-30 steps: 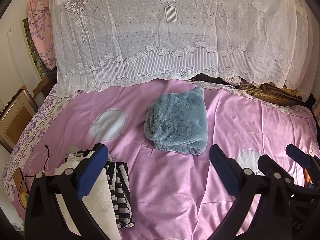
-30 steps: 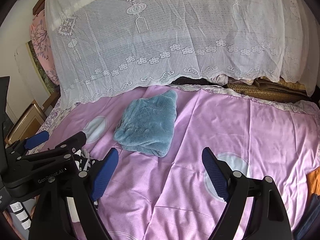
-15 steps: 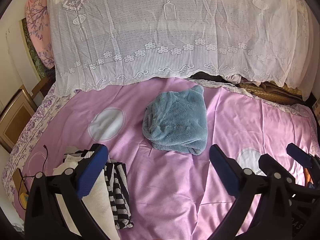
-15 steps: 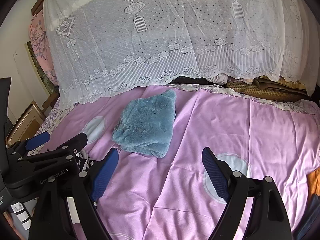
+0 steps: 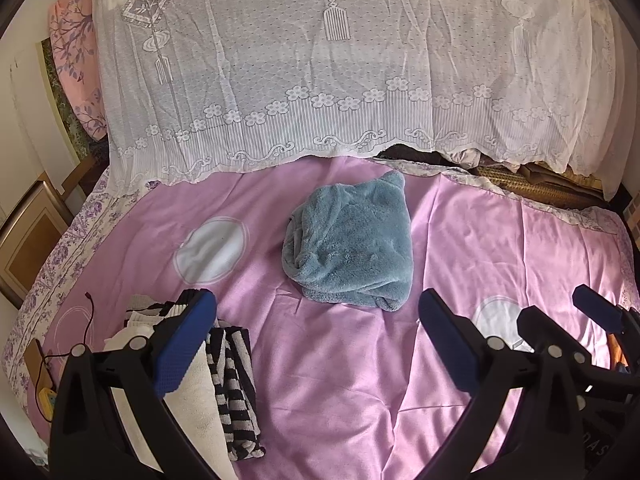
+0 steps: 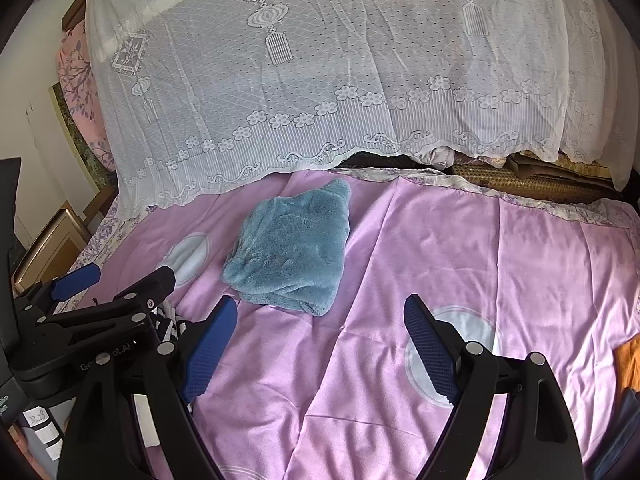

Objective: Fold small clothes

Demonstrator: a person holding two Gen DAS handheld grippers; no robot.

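- Blue fleece garment (image 5: 352, 248), loosely folded, lies near the middle of the bed on the pink sheet (image 5: 328, 380), ahead of both grippers and touched by neither.
- Left gripper (image 5: 316, 332) hangs over the sheet with its blue-padded fingers (image 5: 184, 344) spread wide and nothing between them.
- Right gripper (image 6: 320, 344) is likewise wide open and holds nothing; its tip also shows at the right edge of the left wrist view.
- Cream and black-and-white striped clothes (image 5: 224, 380) lie in a stack just left of the left gripper (partly hidden behind its near finger).
- White lace cover (image 5: 320, 72) drapes a bulk across the back of the bed; what lies under it cannot be made out, apart from dark cloth and a woven mat (image 6: 532, 186) peeking out at its hem.
- An orange cloth (image 6: 630, 364) is cut off at the right edge.
- A thin dark cord (image 5: 86, 336) trails at the bed's left edge.
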